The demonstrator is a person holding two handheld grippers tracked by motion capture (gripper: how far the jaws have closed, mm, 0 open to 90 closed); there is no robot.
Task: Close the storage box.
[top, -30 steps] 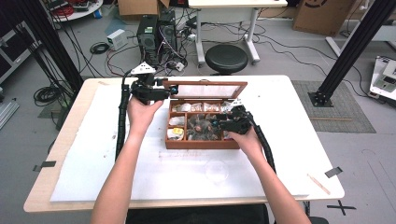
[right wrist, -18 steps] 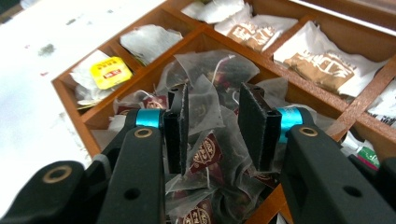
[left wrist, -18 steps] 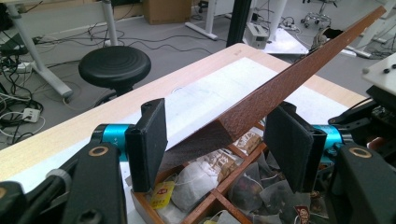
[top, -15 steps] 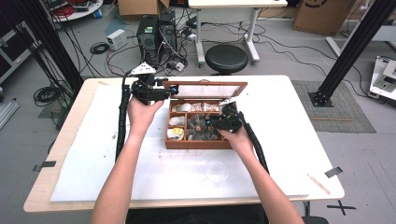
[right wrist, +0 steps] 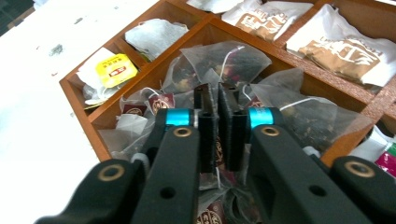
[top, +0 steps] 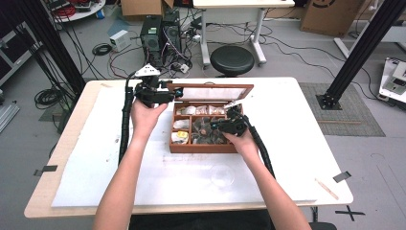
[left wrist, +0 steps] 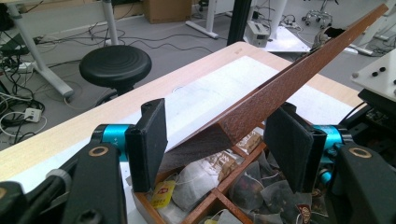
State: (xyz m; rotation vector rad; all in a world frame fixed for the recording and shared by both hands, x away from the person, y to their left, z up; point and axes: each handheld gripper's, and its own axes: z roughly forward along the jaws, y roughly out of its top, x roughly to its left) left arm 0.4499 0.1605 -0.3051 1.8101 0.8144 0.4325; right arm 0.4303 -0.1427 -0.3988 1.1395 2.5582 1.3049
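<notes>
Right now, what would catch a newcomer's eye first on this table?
Mid-table sits a wooden tea box, its compartments full of tea bags. The left gripper straddles the corner of its raised lid, fingers apart. The right gripper dips into the middle compartment, nearly shut over a clear pyramid tea bag.

I note a light wooden table [top: 72,139] covered by a white sheet [top: 292,143]; a wooden tea box [top: 203,146] and a clear glass [top: 222,175] rest on it.

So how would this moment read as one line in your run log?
left hand-held gripper: open, astride raised box lid | right hand-held gripper: nearly shut, down among tea bags | wooden box: open
</notes>
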